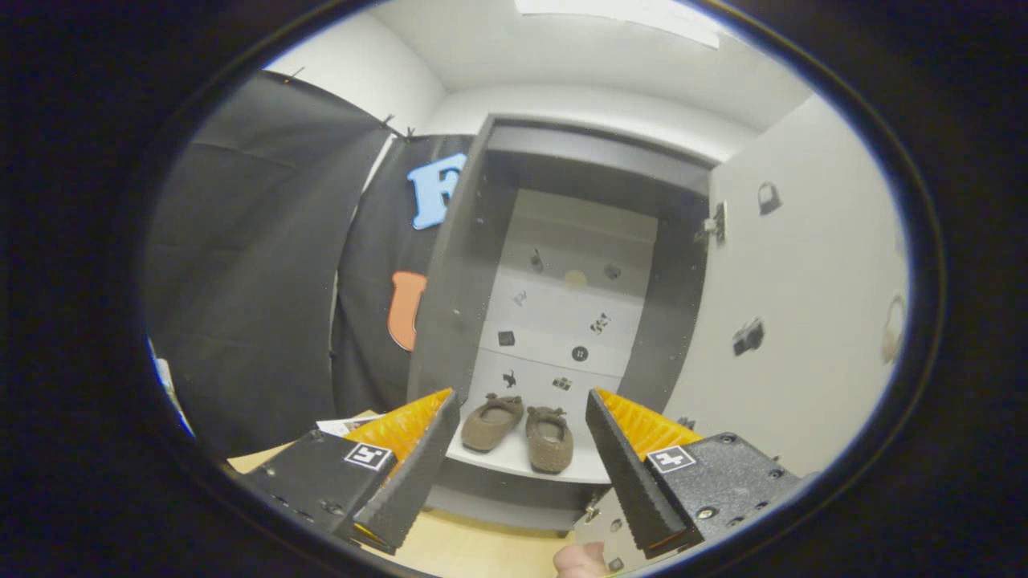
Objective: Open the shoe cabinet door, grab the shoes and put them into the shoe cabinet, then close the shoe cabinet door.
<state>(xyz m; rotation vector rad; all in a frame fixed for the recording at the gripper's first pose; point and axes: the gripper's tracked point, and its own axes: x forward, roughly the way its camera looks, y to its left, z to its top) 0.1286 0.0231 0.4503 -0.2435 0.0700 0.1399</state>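
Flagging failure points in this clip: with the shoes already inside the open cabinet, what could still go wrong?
1. The white cabinet door stands wide open beside the open gripper; a swing could glance off its edge.
2. The pair of brown fabric slippers sits near the front of the white shelf, so the closing door might clip their heels.

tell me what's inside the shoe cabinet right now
Inside the shoe cabinet, a pair of brown shoes sits side by side on the bottom shelf, beyond the open gripper. The door stands open.
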